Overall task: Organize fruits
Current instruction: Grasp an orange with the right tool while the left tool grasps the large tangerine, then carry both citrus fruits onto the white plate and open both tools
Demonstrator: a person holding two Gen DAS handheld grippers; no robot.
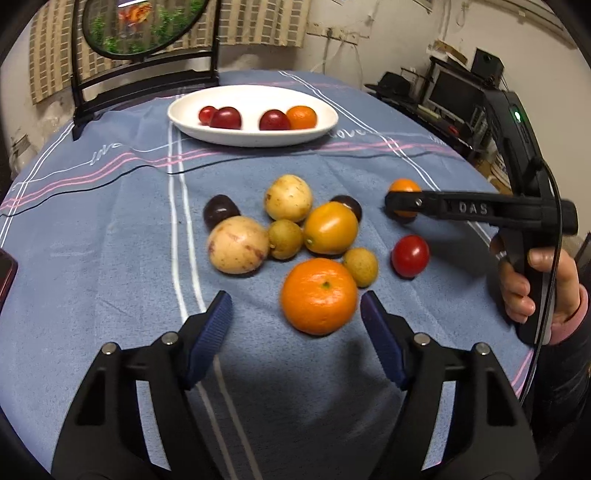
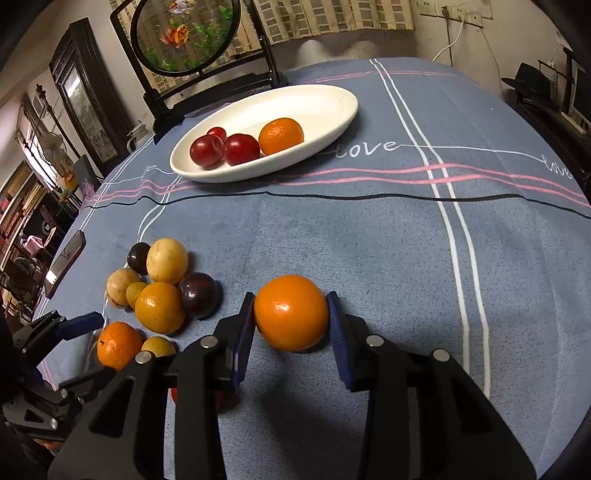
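Right gripper (image 2: 291, 314): jaws narrowed around a small orange (image 2: 291, 312) sitting on the blue tablecloth (image 2: 369, 240). Both blue pads look to be touching its sides, left pad (image 2: 245, 325) flush, right pad contact looks thin. Orange rests on the cloth, its shadow right under it

Left gripper (image 1: 295, 306): jaws partly open, nothing gripped. A mandarin (image 1: 319, 295) lies between the tips, closer to the right pad (image 1: 373, 314); I see a gap on the left side, and the right side is too close to call touching

Hidden/unclear: a red tomato (image 1: 410, 256) shows clearly in the left wrist view, but in the right wrist view only a red sliver peeks out under the right gripper's body. From the left view the right gripper's finger covers most of the gripped orange. A hand (image 1: 535, 284) with a pink cuff holds the right gripper's handle, cut off at the frame edge

Beyond the left gripper, a loose cluster: two pale yellow round fruits (image 1: 288, 197), two small tan ones (image 1: 285, 239), a yellow-orange fruit (image 1: 330, 228), two dark plums (image 1: 221, 210), mostly touching one another. A phone (image 2: 64, 262) lies near the table's left edge

Far side: white oval dish (image 2: 332, 99) holding two red plums (image 2: 242, 148), a small red fruit and one orange (image 2: 280, 135), well apart from both grippers. Behind it a round picture on a black stand (image 2: 184, 33)
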